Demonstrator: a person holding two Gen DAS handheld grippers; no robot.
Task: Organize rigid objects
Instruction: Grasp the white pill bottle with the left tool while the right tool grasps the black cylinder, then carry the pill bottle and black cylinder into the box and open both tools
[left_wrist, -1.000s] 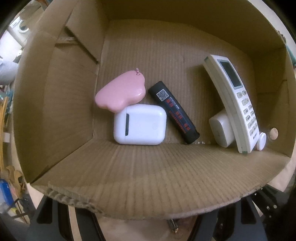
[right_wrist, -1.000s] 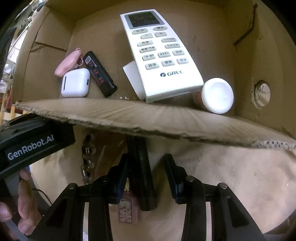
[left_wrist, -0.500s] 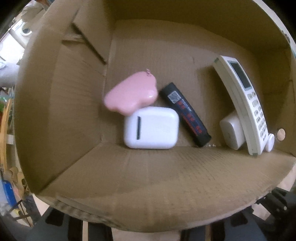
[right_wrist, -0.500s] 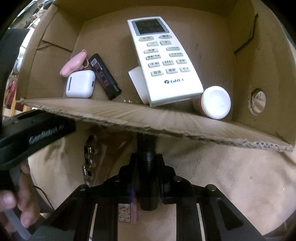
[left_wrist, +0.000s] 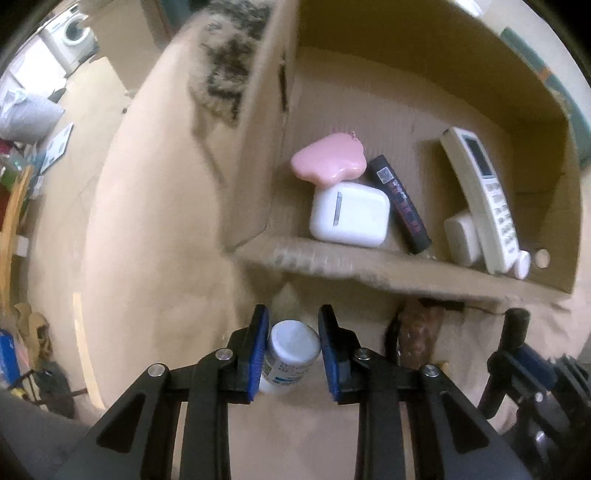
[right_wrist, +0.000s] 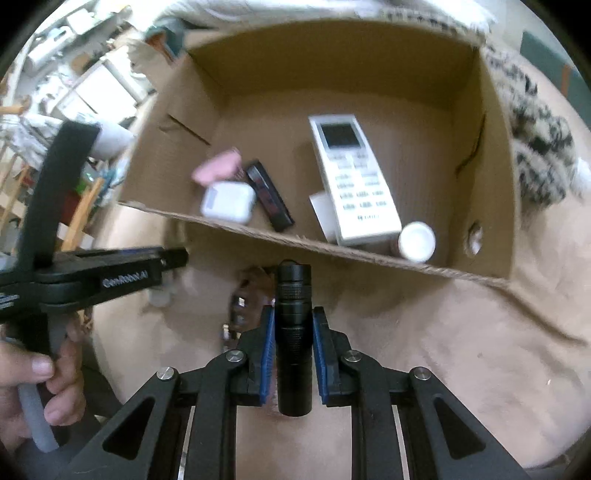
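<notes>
A cardboard box (left_wrist: 436, 273) (right_wrist: 369, 254) holds a pink case (left_wrist: 327, 162), a white earbud case (left_wrist: 349, 214), a black stick (left_wrist: 400, 199), a white remote (left_wrist: 480, 195) (right_wrist: 352, 177) and a white-capped bottle (right_wrist: 416, 242). My left gripper (left_wrist: 293, 339) sits in front of the box with its jaws around a small white bottle (left_wrist: 291, 350), a gap showing on the right side. My right gripper (right_wrist: 293, 347) is shut on a black flashlight (right_wrist: 294, 332), held above the beige cloth in front of the box.
Beige cloth (right_wrist: 461, 350) covers the surface around the box. A brown object (left_wrist: 419, 332) lies by the box's front wall. The right gripper shows at the lower right of the left wrist view (left_wrist: 517, 362). A spotted fabric (right_wrist: 535, 162) lies beside the box.
My left gripper has pulled back from over the box and now frames the small white bottle. My right gripper shut on the flashlight and lifted it.
</notes>
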